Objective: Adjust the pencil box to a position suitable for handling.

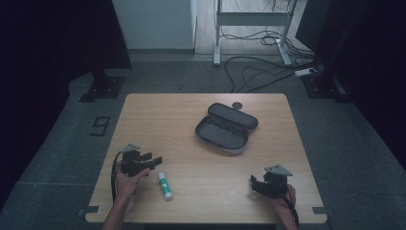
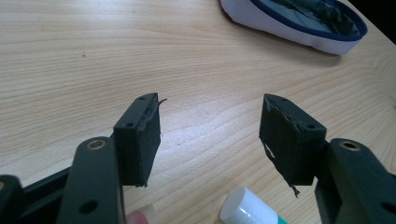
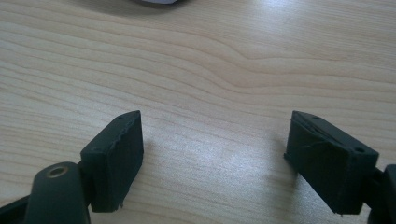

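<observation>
Both grippers rest at the near edge of the desk (image 1: 143,110), each with jaws spread wide and nothing between them. The left gripper (image 1: 154,160) sits at about 8 o'clock from the desk's centre; the right gripper (image 1: 253,183) sits at about 4 o'clock. The glue stick (image 1: 165,185), white-capped with a green band, lies flat on the wood just beside the left gripper, at roughly 5 o'clock from it; in the left gripper view its cap (image 2: 246,210) shows low between the released jaws, untouched. The pencil case (image 1: 226,128) lies unzipped and open near the middle of the desk, at about 1 o'clock from the glue stick and well apart from it. Judgement: the work stands at its opening step, the approach to the glue stick, with no grasp yet made. The next move calls for the left gripper to drop back over the stick's body and close across its width, then carry it toward the open case. The surface is pale wood grain. Beyond it lie grey carpet, a floor marker, loose cables, a white frame and dark curtains.
</observation>
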{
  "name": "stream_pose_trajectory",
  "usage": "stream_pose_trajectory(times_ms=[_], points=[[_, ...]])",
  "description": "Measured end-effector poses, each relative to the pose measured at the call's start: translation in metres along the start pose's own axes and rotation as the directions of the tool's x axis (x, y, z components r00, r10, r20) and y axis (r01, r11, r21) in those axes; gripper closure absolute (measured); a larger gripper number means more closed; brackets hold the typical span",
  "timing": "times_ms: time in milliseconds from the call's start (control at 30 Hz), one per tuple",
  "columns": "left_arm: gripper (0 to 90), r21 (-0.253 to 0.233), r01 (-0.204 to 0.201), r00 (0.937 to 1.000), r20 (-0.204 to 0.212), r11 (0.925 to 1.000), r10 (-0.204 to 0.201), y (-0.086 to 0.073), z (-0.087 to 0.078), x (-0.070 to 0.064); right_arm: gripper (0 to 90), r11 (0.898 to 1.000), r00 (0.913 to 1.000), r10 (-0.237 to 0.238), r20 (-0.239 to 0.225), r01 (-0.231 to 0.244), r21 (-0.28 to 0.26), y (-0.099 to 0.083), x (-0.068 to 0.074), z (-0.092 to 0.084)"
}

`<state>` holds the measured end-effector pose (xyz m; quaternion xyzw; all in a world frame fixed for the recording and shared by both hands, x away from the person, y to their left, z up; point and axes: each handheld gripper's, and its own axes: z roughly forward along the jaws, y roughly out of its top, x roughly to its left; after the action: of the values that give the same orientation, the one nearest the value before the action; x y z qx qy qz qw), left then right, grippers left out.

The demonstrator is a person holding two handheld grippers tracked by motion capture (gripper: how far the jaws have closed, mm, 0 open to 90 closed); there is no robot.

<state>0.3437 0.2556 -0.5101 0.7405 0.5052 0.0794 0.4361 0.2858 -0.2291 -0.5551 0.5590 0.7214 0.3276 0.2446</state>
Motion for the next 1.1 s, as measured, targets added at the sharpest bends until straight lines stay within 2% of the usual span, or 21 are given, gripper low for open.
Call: stream_pose_trajectory(times_ms=[367,433,567,767,900,1100], points=[[38.8,0.002,-0.021,0.9998,0.005,0.9998,0.021,0.003,0.002,-0.006,19.0,1.000,0.9999,0.015,0.007,-0.015,-0.003,0.002,0.001,0.002],[38.3,-0.008,-0.028,0.9996,-0.009,0.9996,0.028,0.004,0.002,-0.008,19.3,0.999,0.9991,0.042,-0.008,-0.042,-0.007,0.004,0.000,0.003],[37.3,-0.016,-0.009,0.9999,0.009,0.9998,0.009,0.005,0.003,-0.009,20.7,0.997,0.9966,0.072,-0.038,-0.073,-0.006,0.011,-0.003,0.005],[37.1,-0.027,-0.002,0.9999,0.011,0.9996,0.002,0.012,0.003,-0.012,21.0,0.998,0.9976,0.053,-0.045,-0.054,-0.020,0.021,-0.002,0.008],[37.4,-0.031,-0.013,0.9999,0.011,0.9994,0.013,0.018,0.006,-0.016,22.0,0.999,0.9982,0.029,-0.053,-0.031,-0.026,0.031,0.003,0.011],[38.2,-0.021,-0.041,0.9991,0.013,0.9989,0.041,0.031,0.016,-0.023,22.3,0.998,0.9971,0.034,-0.068,-0.037,-0.044,0.039,0.005,0.009]])
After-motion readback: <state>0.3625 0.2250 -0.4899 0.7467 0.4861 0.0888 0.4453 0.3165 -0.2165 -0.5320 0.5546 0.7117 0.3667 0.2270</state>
